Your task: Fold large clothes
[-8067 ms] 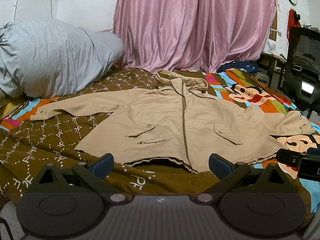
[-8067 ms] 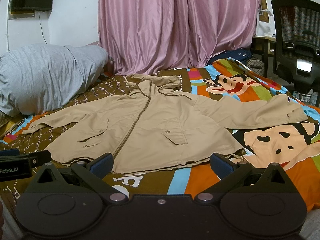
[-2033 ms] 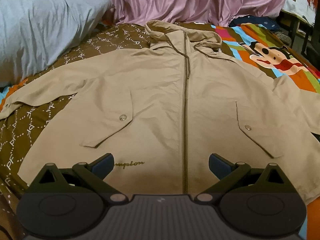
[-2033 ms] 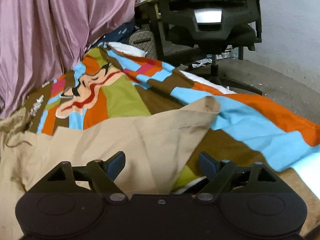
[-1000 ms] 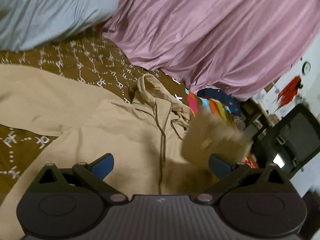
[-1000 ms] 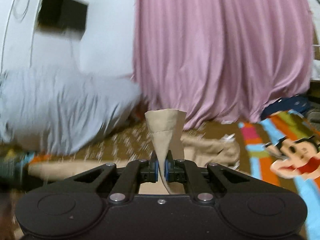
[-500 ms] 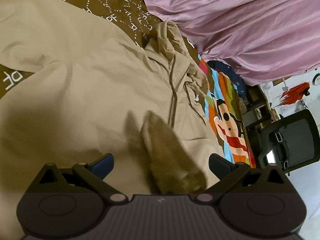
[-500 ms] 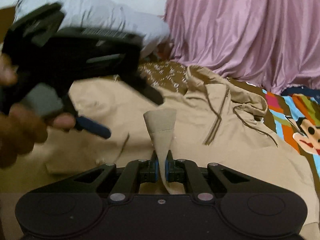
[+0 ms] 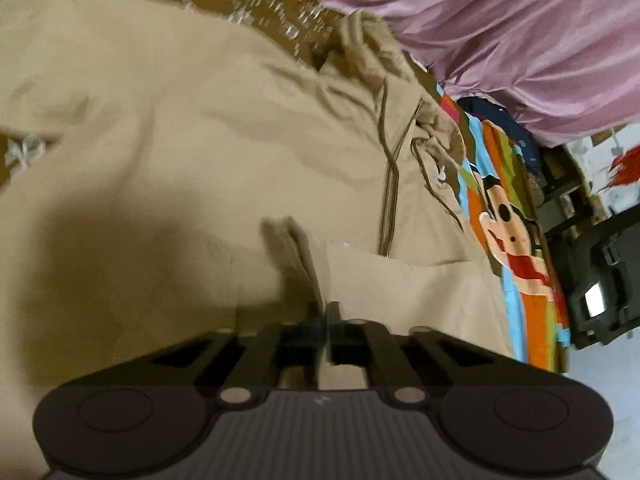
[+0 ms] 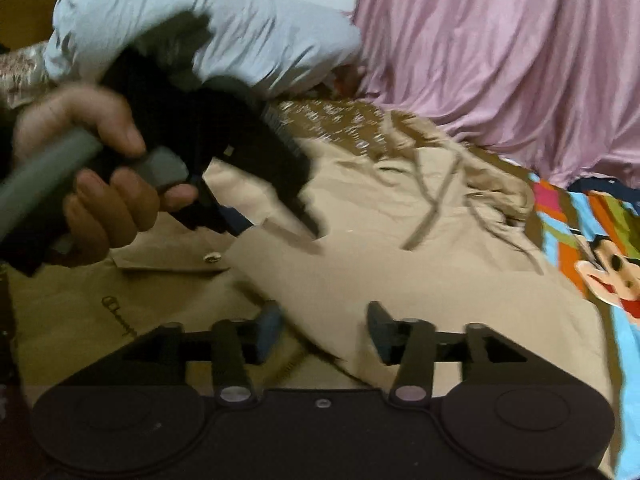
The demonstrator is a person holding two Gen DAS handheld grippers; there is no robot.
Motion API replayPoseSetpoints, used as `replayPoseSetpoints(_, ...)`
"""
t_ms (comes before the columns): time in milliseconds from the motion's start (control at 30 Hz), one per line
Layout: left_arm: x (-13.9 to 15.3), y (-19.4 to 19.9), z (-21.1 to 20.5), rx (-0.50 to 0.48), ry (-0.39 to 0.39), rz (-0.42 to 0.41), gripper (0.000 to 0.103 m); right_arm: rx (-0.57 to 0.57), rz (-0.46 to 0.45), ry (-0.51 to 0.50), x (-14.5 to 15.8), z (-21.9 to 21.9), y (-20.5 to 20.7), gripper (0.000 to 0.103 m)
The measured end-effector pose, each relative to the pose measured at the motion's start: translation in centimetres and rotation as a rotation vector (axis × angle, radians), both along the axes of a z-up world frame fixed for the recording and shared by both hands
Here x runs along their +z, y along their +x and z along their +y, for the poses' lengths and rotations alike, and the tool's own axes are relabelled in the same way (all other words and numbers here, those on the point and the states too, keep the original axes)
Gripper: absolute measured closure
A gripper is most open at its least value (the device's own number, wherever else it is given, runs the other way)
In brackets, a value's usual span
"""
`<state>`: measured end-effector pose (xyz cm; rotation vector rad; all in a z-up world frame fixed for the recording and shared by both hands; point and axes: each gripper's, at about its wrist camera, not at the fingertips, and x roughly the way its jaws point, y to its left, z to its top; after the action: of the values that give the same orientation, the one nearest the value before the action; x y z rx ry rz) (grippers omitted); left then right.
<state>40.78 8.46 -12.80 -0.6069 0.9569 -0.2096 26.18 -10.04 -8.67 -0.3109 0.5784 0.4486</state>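
Now my left gripper [image 9: 325, 312] clamped on tan jacket's sleeve cuff [image 9: 294, 248]; my right gripper [image 10: 324, 330] jaws opening, jacket [image 10: 400, 280] fabric loose between them.

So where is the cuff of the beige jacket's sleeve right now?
In the left wrist view the sleeve cuff lies folded across the chest of the beige jacket, left of the zipper, pinched in the shut left gripper.

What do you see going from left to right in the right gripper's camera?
Hand holding the left gripper → tan jacket → colorful cartoon blanket.
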Motion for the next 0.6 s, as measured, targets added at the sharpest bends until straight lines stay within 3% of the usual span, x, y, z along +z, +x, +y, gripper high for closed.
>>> replayPoseSetpoints(67, 1.5, 0.0, -0.6, 0.002, 0.051, -0.048, 0.103, -0.044, -0.014, -0.001, 1.1, -2.4, -0.7, 0.036)
replayPoseSetpoints(167, 4.9, 0.1, -1.2, 0.035, 0.138, -0.158, 0.103, -0.139, -0.027, -0.026, 1.9, -6.6, -1.4, 0.034)
replayPoseSetpoints(367, 13.5, -0.6, -0.1, 0.111, 0.109, -0.405, 0.103, -0.371, -0.010, -0.104, 1.7, -14.2, -0.1, 0.034)
replayPoseSetpoints(600, 22.2, -0.7, -1.5, 0.079, 0.127, -0.544, 0.103, -0.387, 0.007, -0.086, 0.1, -15.5, 4.3, 0.027)
